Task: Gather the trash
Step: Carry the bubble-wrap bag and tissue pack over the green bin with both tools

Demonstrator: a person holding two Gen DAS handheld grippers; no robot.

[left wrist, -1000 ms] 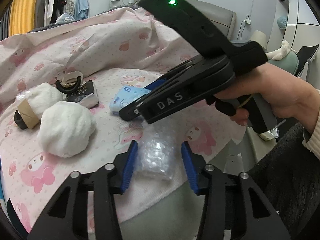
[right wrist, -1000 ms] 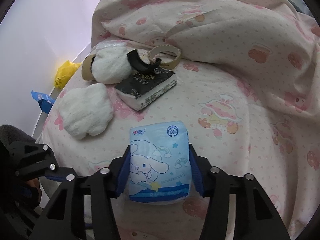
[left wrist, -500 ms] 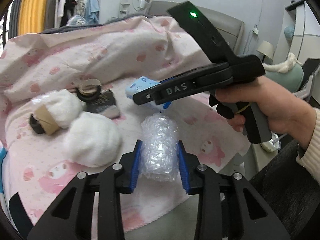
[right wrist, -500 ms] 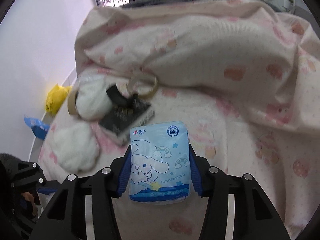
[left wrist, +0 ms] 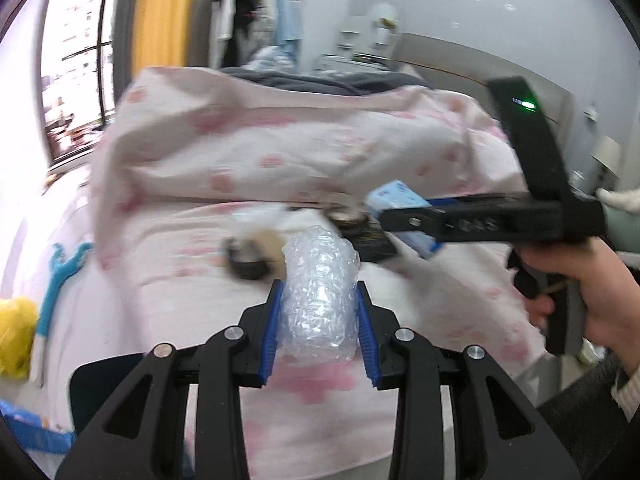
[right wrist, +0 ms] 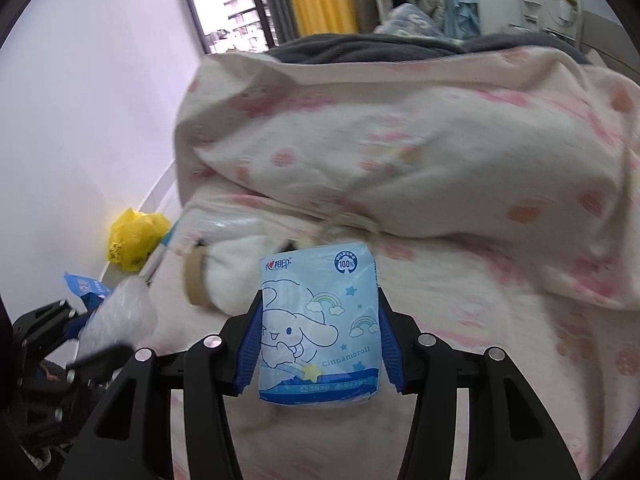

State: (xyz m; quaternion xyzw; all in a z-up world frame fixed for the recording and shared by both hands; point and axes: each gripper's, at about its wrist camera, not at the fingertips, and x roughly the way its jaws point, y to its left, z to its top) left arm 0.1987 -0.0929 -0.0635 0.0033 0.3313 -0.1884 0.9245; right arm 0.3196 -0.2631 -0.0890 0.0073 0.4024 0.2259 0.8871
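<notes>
Two items in hand: left gripper (left wrist: 318, 322) has just closed on the bubble wrap (left wrist: 318, 300); right gripper (right wrist: 318, 334) pinches the tissue pack (right wrist: 318, 326). Both lifted clear of the bed (left wrist: 180, 280). Left on it: white fluff (right wrist: 236, 276), tape rolls, dark packet. No bin visible. Open room above; quilt ridge (right wrist: 400, 152) behind.

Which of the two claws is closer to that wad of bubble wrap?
The left. The left claw is shut on the bubble wrap, blue pads pressing both its sides. The right claw hangs apart from it, gripping a blue tissue pack.
</notes>
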